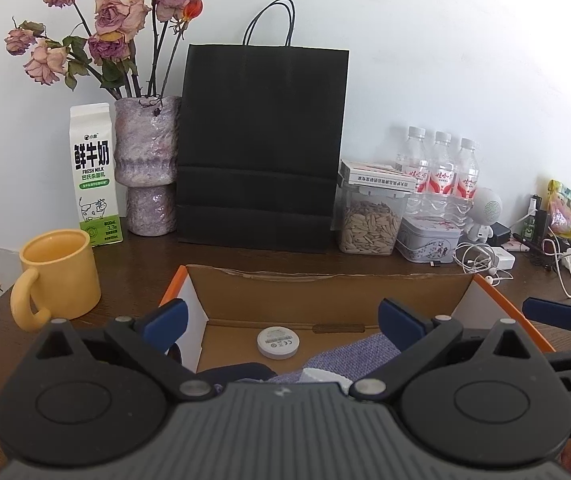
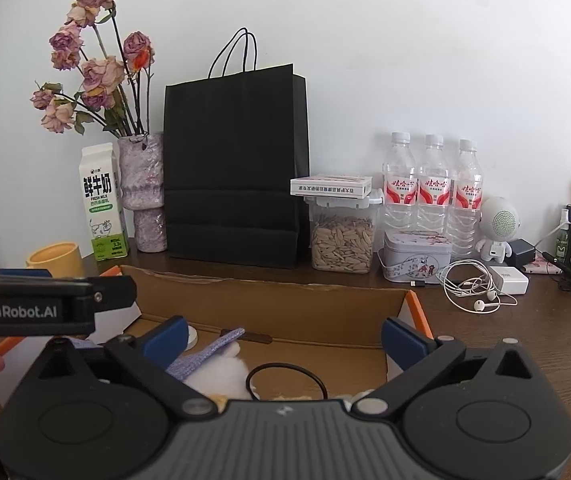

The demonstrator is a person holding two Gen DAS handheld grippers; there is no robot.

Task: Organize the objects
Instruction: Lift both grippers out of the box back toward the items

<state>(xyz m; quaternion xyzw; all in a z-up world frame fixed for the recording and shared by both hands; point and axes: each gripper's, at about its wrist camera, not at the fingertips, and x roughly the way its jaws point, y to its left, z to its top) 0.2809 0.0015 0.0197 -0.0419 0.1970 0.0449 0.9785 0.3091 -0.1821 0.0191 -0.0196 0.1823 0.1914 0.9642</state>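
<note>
**Both claws spread wide over the open cardboard box**

The dark wooden surface (image 1: 365,264) runs to a pale wall. Against that wall stands a tall black paper bag (image 1: 263,144), the biggest thing there, with a mottled purple vase (image 1: 147,168) of dried roses just to its left and a milk carton (image 1: 94,176) beside the vase. In front of the bag lies the cardboard box (image 1: 325,292), open on top, orange along its outer edges.

The left claw (image 1: 283,324) hangs above the box with its blue pads far apart and nothing pressed between them. The right claw (image 2: 283,334) stands equally wide over the same box, also gripping nothing; in its view the left tool's body reaches in from the left.

Inside the box a lavender fabric item (image 1: 349,356) with white stuffing lies under the claws. A thin black ring (image 2: 287,380) rests on the box floor beside it, and a small white round disc (image 1: 277,342) sits nearer the back wall.

Left of the box stands a yellow mug (image 1: 59,276). To the right are three water bottles (image 2: 433,188), a clear jar of seeds (image 2: 343,236), a tin (image 2: 417,254) and tangled white earphones (image 2: 473,292).
</note>
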